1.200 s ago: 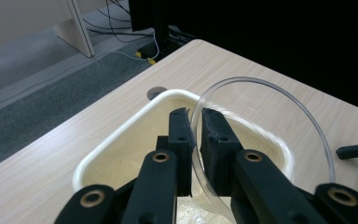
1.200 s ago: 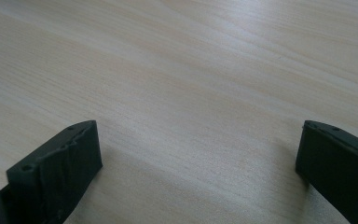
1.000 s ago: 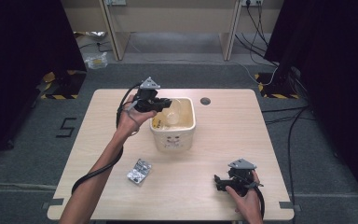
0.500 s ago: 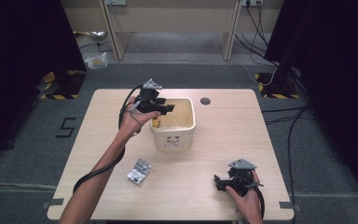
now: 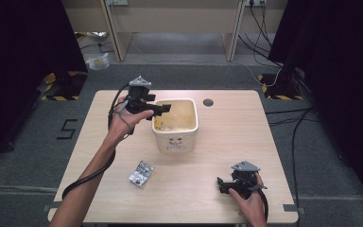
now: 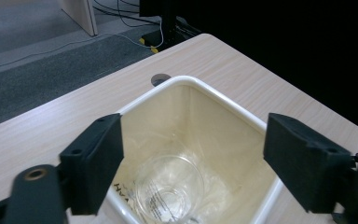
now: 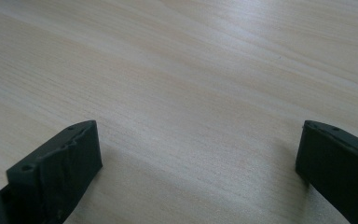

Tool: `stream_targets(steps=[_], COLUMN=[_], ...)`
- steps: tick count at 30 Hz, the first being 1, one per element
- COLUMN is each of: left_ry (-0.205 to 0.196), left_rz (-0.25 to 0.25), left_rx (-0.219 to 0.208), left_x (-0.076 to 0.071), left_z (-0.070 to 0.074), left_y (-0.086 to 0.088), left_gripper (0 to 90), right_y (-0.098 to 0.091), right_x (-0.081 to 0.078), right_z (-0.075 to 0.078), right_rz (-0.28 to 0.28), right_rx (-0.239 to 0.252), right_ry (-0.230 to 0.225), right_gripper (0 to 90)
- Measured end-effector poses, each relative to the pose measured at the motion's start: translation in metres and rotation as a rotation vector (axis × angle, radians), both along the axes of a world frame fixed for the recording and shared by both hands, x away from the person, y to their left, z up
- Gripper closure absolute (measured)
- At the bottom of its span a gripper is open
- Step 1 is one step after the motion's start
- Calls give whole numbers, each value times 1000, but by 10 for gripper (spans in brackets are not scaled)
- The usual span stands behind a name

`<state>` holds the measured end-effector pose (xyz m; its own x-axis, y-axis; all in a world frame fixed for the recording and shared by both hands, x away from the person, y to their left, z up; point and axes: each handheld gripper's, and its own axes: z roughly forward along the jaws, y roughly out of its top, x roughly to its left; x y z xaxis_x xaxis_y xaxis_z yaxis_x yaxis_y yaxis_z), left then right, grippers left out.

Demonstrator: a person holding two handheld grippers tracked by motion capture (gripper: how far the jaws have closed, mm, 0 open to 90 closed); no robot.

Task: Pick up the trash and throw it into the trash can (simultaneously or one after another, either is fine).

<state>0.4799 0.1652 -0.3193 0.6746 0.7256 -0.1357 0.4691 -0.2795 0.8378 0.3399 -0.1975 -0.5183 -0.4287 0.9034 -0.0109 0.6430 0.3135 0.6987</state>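
Clear plastic cup, thin-walled and see-through with faint print on its side, lying at the bottom of the cream square bin near the desk's far edge, about midway along it. Left gripper above the bin's left rim, jaws just opened wide, empty. Right gripper near the front right corner, jaws spread, empty.

Floor left of the table: a dark mark reading "5". Cream bin front: small dark print, too small to read. Bin liner, left gripper view: letters, maybe "HYA", cut off
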Motion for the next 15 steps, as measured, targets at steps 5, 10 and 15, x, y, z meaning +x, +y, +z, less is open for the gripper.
stream_targets(steps=[5,10,15], left_ry=[-10,-20,-27], left_rz=[-6,-4,3], left_rx=[-14,-23,-38], left_x=[-12,-25,-40], left_z=[-1,-2,-6], left_y=[9,22,35], left_gripper=[178,178,178], right_y=[0,0,0], right_x=[0,0,0], right_z=[0,0,0], right_rz=[2,2,2], right_rx=[0,-1,-1], right_ry=[1,2,1], right_gripper=[3,3,3])
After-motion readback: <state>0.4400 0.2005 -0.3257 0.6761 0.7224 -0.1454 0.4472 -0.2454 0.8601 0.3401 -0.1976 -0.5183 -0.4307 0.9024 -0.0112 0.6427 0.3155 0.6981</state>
